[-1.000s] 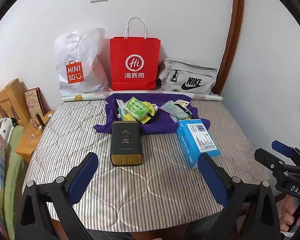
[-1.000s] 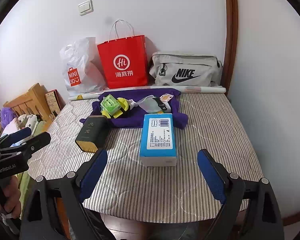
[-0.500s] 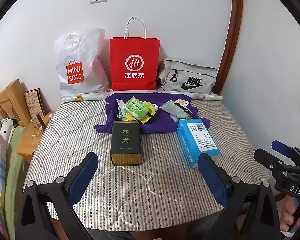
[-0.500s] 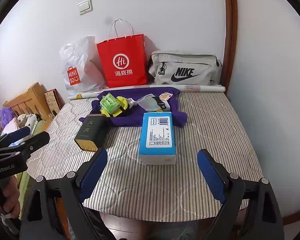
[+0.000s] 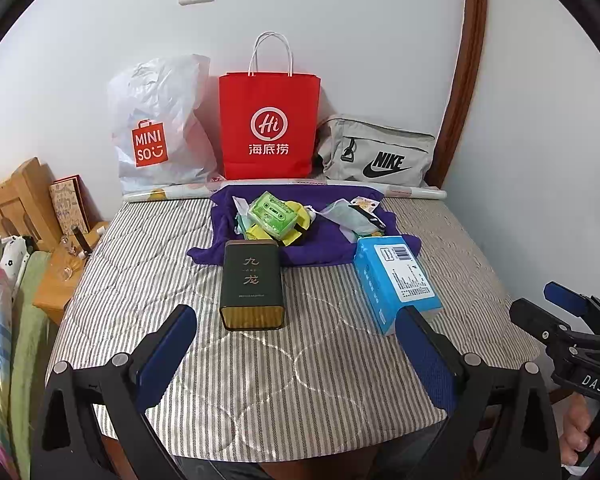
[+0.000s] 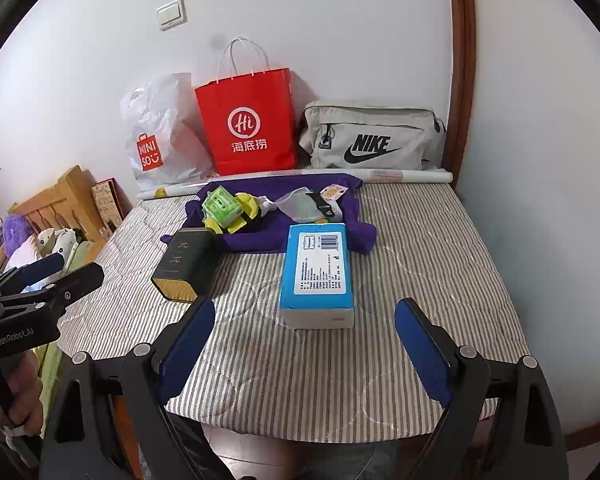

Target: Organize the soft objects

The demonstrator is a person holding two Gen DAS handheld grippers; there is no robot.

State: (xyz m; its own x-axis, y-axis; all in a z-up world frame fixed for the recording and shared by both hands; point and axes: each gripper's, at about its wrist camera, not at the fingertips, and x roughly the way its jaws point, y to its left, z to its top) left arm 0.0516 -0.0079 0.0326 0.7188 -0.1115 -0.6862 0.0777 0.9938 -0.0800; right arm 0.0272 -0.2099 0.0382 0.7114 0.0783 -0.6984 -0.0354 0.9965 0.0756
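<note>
A purple cloth (image 5: 312, 250) lies at the back of the striped quilted pad (image 5: 300, 380). On the cloth rest a green cassette-print pack (image 5: 272, 214), yellow pieces and a clear pouch with pale green fabric (image 5: 350, 216). In front of the cloth stand a dark green tin (image 5: 252, 280) and a blue box (image 5: 396, 280). My left gripper (image 5: 296, 332) hovers open over the near part of the pad, short of the tin. My right gripper (image 6: 304, 320) is open too, just short of the blue box (image 6: 318, 268). Nothing sits between either pair of fingers.
Against the back wall stand a white Miniso bag (image 5: 160, 128), a red paper bag (image 5: 268, 128) and a grey Nike bag (image 5: 376, 156), with a paper roll (image 5: 412, 191) before them. A wooden headboard (image 5: 16, 200) and plush toys (image 6: 56, 240) crowd the left; a wall closes the right.
</note>
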